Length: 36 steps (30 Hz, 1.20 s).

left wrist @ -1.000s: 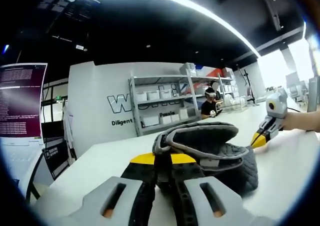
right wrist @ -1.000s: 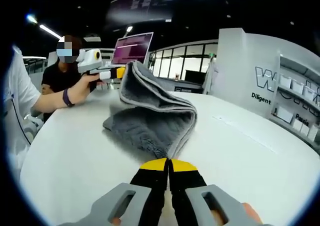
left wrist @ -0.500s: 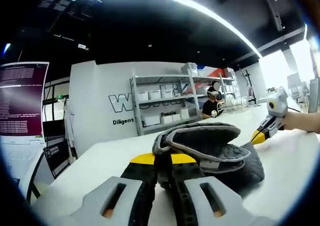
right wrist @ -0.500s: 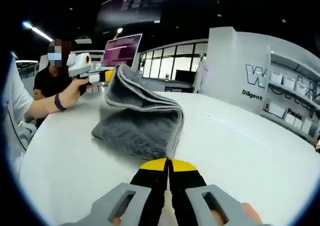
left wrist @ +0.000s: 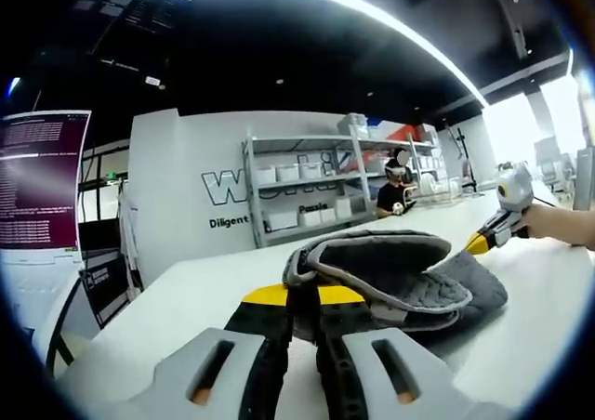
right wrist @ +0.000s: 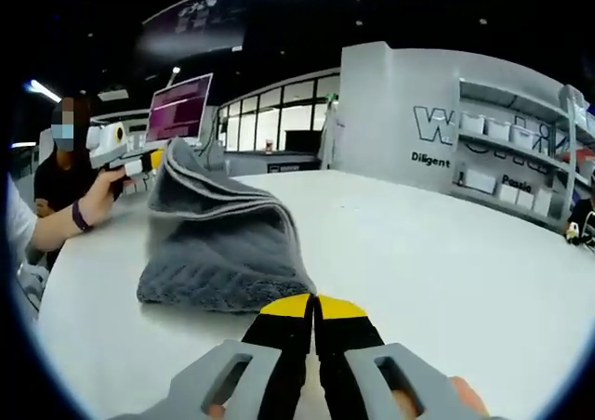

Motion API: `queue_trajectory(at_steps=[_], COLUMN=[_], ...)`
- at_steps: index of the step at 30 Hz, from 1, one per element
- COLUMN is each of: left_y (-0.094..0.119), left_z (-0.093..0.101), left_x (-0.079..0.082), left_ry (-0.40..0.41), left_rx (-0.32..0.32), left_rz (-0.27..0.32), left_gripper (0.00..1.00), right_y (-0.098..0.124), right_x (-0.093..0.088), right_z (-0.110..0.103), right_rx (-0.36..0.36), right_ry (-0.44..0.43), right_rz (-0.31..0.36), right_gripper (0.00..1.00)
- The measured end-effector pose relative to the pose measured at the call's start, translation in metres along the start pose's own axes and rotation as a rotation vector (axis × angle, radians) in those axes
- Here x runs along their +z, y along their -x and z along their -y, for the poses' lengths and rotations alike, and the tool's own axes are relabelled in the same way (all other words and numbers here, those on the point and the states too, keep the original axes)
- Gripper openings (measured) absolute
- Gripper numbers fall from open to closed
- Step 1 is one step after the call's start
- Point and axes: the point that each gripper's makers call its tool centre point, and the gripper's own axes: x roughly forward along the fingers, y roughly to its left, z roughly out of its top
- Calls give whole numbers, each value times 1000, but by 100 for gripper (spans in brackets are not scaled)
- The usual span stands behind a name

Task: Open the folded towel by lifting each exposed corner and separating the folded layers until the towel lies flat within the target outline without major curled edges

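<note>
Towel [right wrist: 218,253] stretched lengthwise between grippers: left gripper [left wrist: 305,301] clamps one corner, right gripper [right wrist: 314,306] clenched on the opposite edge.

Towel [right wrist: 218,253]: grey cloth, fuzzy matt pile, quilted side. Table [right wrist: 446,253]: white, smooth, faintly glossy.
</note>
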Motion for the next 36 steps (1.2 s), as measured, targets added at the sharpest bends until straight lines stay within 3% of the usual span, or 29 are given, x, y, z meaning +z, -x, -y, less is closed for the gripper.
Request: queue_trajectory(at_steps=[18,32,36], left_y=[-5,-9,-11], left_z=[5,8,9], left_x=[-15,-40,-54], left_ry=[49,96,130], left_rx=[-32,-49,-58], left_rz=[-67,-171,-230], left_gripper=[7,8,8], right_y=[11,18,21], right_x=[-1,-2,-3], right_z=[27,45,51], right_rx=[-111,-174,-193], right_ry=[-42,-63,-76], right_rz=[5,3,6], right_gripper=[0,0,0])
